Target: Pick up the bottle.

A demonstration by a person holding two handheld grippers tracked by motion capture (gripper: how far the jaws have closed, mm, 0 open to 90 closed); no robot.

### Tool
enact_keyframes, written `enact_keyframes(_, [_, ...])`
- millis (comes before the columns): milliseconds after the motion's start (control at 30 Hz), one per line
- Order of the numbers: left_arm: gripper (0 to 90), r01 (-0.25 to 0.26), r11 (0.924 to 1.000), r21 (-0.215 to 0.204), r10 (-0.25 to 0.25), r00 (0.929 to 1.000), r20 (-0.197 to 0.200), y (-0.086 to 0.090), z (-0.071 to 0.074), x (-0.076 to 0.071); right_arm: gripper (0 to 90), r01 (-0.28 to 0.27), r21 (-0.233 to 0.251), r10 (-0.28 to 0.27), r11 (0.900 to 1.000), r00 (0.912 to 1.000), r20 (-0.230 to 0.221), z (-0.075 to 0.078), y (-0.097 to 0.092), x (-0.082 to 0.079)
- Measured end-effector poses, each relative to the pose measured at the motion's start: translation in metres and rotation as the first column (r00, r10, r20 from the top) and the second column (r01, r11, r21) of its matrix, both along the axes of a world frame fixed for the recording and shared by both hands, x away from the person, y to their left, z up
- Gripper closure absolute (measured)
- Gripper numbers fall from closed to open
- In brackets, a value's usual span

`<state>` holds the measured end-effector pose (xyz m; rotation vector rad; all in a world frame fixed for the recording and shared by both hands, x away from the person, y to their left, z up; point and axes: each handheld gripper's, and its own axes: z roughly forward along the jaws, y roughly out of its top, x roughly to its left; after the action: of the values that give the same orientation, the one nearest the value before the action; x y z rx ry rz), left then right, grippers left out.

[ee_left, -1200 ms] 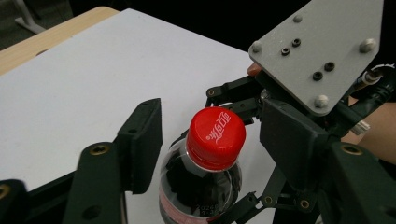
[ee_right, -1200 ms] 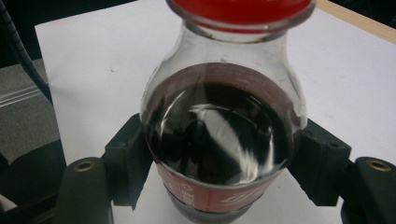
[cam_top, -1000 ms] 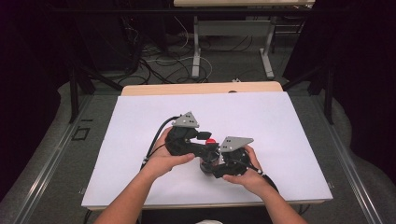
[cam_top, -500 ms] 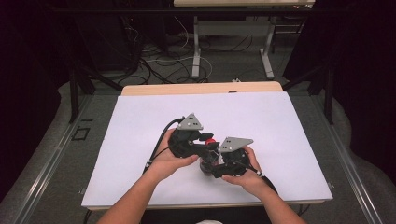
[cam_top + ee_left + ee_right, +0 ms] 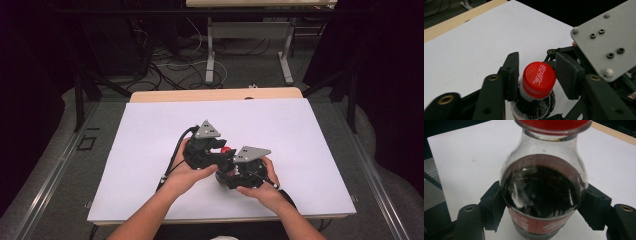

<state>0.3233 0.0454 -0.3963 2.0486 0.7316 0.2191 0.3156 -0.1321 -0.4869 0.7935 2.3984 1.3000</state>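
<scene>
— Where does the bottle stand?

— The cola bottle [image 5: 543, 195] stands upright on the white sheet [image 5: 150, 145] covering the table [image 5: 210, 94], near the person's edge and a little right of centre. From above, little more than its red cap [image 5: 226, 150] can be seen between the two tools.

— State of the right gripper?

— The right gripper [image 5: 544, 207] has its jaws closed on the bottle's body, one pad pressed to each side at the level of the red label [image 5: 541, 223]. The dark liquid reaches up to the shoulder.

— And the left?

— The left gripper [image 5: 536, 72] is at the cap [image 5: 539, 80], one jaw on each side. The left pad sits against the neck; the right pad looks slightly clear of the cap, so I cannot tell whether it grips.

— The hands?

— The left hand [image 5: 187, 172] and right hand [image 5: 260, 187] each hold a tool, close together.
</scene>
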Motion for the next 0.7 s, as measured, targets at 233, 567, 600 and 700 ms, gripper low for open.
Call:
enact_keyframes(233, [50.7, 0.094, 0.9955, -0.012, -0.095, 0.9946, -0.043, 0.0078, -0.0038, 0.004, 29.8, -0.033, 0.015, 0.033, 0.9993, 0.9994, -0.002, -0.0001, 0.0005, -0.0003])
enact_keyframes(567, [61.0, 0.057, 0.9982, 0.014, -0.058, 0.9982, 0.017, 0.0038, -0.0076, -0.0019, 29.9, -0.02, 0.014, 0.02, 0.9997, 0.9998, -0.005, 0.0013, 0.0023, -0.0031])
enact_keyframes(600, [61.1, 0.039, 0.9992, 0.01, -0.039, 0.9991, 0.016, 0.0034, -0.0078, -0.0026, 29.9, -0.01, 0.016, 0.011, 0.9998, 0.9999, -0.005, 0.0016, 0.0025, -0.0032])
enact_keyframes(700, [61.3, -0.017, 0.9998, 0.009, 0.016, 0.9997, 0.016, 0.0019, -0.0084, -0.0042, 29.9, 0.005, 0.001, -0.005, 1.0, 0.9999, 0.011, 0.0018, 0.0028, -0.0027])
